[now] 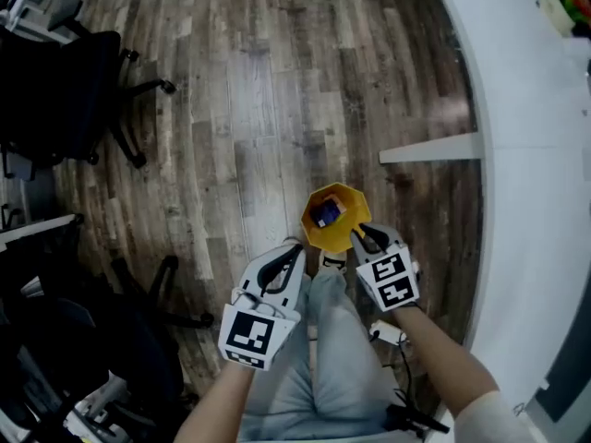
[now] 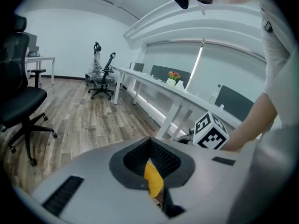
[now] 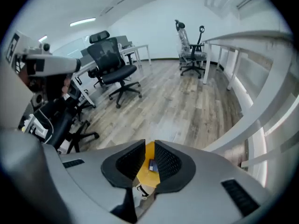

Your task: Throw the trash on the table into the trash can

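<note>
A yellow trash can [image 1: 334, 218] stands on the wooden floor in front of the person's legs, with a blue piece of trash [image 1: 327, 214] lying inside it. My left gripper [image 1: 294, 247] hovers at the can's near left rim, its jaws together and nothing between them; its own view shows the can [image 2: 153, 180] below the closed tips [image 2: 150, 141]. My right gripper [image 1: 362, 235] hangs over the can's near right rim. A narrow gap shows between its jaws [image 3: 149, 146], empty, and through it I see the can [image 3: 145, 175] and the blue trash [image 3: 153, 165].
A curved white table [image 1: 536, 155] runs along the right, with a white leg panel [image 1: 430, 148] jutting toward the can. Black office chairs [image 1: 65, 100] stand at the left. The person's grey trousers [image 1: 323, 367] are below the grippers.
</note>
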The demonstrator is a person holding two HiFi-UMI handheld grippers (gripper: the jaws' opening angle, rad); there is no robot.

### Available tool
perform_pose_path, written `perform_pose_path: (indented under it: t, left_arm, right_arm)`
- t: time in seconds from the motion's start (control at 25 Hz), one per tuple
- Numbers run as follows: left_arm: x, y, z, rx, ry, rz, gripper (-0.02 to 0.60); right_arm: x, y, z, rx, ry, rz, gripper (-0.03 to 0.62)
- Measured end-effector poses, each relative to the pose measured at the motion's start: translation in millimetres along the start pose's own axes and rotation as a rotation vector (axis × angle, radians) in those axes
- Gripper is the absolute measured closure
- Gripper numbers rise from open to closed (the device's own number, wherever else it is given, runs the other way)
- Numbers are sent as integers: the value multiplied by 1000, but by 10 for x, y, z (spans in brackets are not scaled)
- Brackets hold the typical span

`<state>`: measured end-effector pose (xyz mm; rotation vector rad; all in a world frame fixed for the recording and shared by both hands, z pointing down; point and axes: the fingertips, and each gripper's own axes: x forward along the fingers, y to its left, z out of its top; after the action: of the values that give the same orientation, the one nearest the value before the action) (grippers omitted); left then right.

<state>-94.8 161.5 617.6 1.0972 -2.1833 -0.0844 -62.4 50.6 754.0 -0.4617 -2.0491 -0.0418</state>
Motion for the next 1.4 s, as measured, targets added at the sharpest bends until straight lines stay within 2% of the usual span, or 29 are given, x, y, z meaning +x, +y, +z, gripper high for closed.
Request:
perform_pose_path:
  t: [0.08,0.2,0.4,0.68,0.96,1.4]
  left_arm:
    - [-179,-108,190,7,-8,-4,580]
    - [-466,-295,420,19,-2,-11,581]
    - [-941,-530,864,-5,-25,-17,580]
    - [-1388,-855,1539,-9,-91,-50,580]
    - [-1537,-1102,1822,80,-96,-81,581]
    - [-1613,-1333,2133,75,-128,-106,580]
  right_arm:
    - [-366,74,264,12,-53,15,540]
    - [-924,136,569,72,-134,32,551]
    - [-1820,323,1115,160,-273,66,554]
    - [-2812,584,1686,162,-431,76,556]
    - [-3380,689,1931,158,-514,95,558]
    - [-3767,694,2015,202,-584,121,560]
